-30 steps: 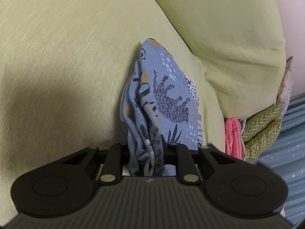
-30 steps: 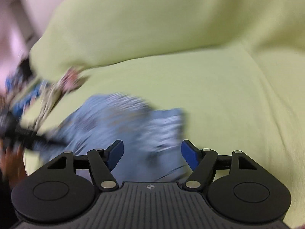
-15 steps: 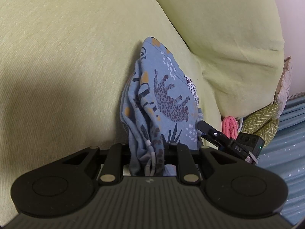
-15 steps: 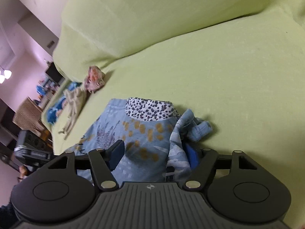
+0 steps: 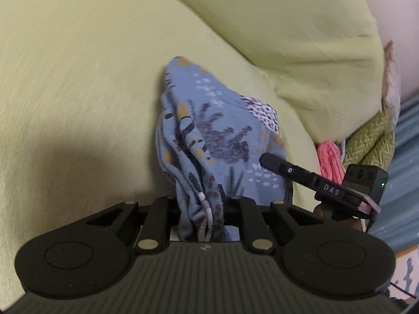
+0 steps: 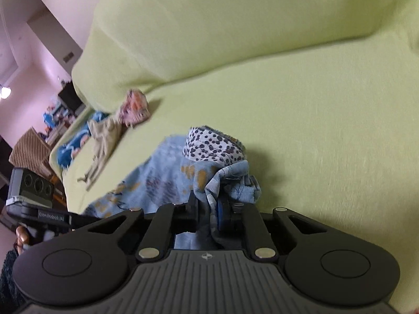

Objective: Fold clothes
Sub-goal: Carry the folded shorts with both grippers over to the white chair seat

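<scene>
A blue animal-print garment (image 5: 217,141) with a spotted white lining lies on the yellow-green sofa seat (image 5: 78,83). My left gripper (image 5: 201,209) is shut on a bunched end of it with a white drawstring. In the right wrist view the same garment (image 6: 162,180) lies on the seat, and my right gripper (image 6: 208,209) is shut on a crumpled fold of it near the spotted lining (image 6: 212,147). The right gripper's body shows in the left wrist view (image 5: 322,183), beside the garment.
Sofa back cushions (image 5: 288,31) rise behind. A pink cloth (image 5: 330,159) and a green woven cushion (image 5: 371,144) sit at the seat's end. In the right wrist view other clothes (image 6: 131,107) lie further along the sofa, and the left gripper's body (image 6: 31,196) shows at left.
My right gripper came down to the garment and shut on a fold of it. It has come into the left wrist view. My left gripper kept its hold.
</scene>
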`<state>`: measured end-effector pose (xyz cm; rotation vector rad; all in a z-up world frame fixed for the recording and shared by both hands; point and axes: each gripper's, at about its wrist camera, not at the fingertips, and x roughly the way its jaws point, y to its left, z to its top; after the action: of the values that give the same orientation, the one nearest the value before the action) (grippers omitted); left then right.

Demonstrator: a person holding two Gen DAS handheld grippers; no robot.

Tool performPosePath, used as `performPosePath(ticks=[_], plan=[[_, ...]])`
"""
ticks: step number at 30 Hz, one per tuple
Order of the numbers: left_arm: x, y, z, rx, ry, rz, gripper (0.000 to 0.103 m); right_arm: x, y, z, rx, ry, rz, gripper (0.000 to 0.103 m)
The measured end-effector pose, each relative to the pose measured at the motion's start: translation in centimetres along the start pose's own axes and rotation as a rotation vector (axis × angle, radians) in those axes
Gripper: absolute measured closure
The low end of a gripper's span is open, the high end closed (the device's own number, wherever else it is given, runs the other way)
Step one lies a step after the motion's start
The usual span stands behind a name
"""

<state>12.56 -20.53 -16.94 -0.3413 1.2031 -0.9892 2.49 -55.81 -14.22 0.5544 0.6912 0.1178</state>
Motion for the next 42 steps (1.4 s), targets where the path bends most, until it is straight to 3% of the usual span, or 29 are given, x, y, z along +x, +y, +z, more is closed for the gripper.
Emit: performPosePath(ticks=[3,7,13,17,22,27,30,34,38,42], plan=[[-1.0,-1.9,0.1,0.040,-0.012,-0.030,0.093,-2.3,1.5,-0.4,0.008,-0.052,-0.008,0.091],[-1.6,-6.3,-0.3,0.131,0.020,-0.074,0.093,-8.3,2.8,-2.3,0.080,-0.141,-0.067,0.091],[-0.6,-17.6,-4.7,0.341,0.143,-0.223,0.093,-24.0,5.6,-9.9,0.219,-0.352,-0.238,0.090],[2.6,-27.4,-11.2,0.490,0.296,-0.394,0.093,-37.2,8.2,-18.1,0.319,-0.502,-0.427,0.090],[9.5,-40.7,-22.3,0.647,0.526,-0.584,0.093,-52.7,11.4,-30.2,0.459,-0.660,-0.698,0.090],[16.8,-52.4,-34.0,0.788,0.679,-0.718,0.092,-63.9,12.4,-40.2,0.594,-0.780,-0.920,0.090],[20.7,-57.0,-39.4,0.855,0.726,-0.778,0.092,-68.2,11.4,-44.2,0.656,-0.826,-1.007,0.090],[24.7,-59.5,-44.5,0.930,0.762,-0.808,0.092,-72.5,7.0,-48.1,0.729,-0.852,-1.070,0.090],[29.3,-61.0,-46.9,0.989,0.790,-0.796,0.092,-72.6,3.3,-51.1,0.793,-0.873,-1.068,0.090],[30.1,-60.6,-46.6,0.986,0.806,-0.805,0.092,-72.5,0.1,-52.3,0.818,-0.878,-1.076,0.090]])
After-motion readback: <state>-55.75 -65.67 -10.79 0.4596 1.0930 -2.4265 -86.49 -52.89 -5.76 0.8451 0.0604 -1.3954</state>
